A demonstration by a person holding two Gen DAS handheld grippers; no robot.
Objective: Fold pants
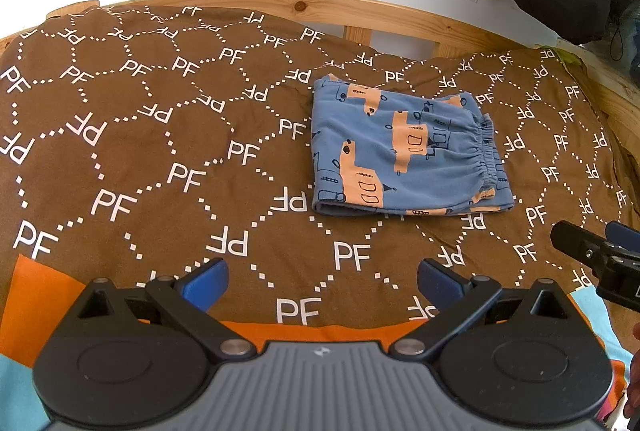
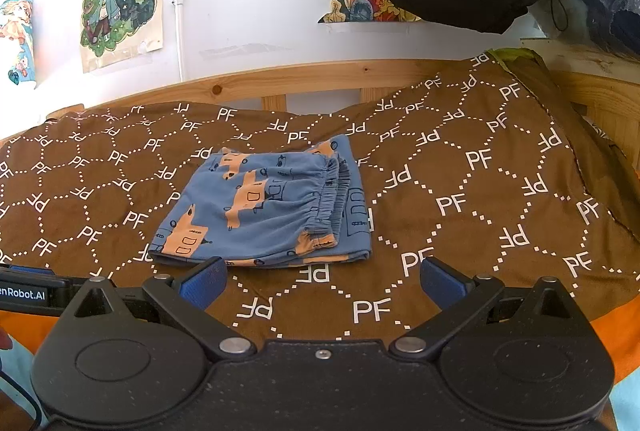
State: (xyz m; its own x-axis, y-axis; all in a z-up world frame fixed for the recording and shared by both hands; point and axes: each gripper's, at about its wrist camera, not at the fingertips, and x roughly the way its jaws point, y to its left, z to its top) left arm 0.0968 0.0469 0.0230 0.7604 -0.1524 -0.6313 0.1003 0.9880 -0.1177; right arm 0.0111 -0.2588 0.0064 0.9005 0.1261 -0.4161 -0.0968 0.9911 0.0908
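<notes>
On a brown "PF"-printed bedspread (image 1: 160, 135), soft blue pants (image 1: 404, 151) with orange shapes lie folded into a compact rectangle, gathered elastic waistband on top. Near the pants, the left gripper (image 1: 322, 281) and right gripper (image 2: 320, 281) hover, jaws spread wide, holding nothing.

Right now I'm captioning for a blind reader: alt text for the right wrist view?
Folded blue pants with orange truck prints lie on a brown "PF" bedspread, elastic waistband to the right. The right gripper hovers just in front, jaws open and empty.
</notes>
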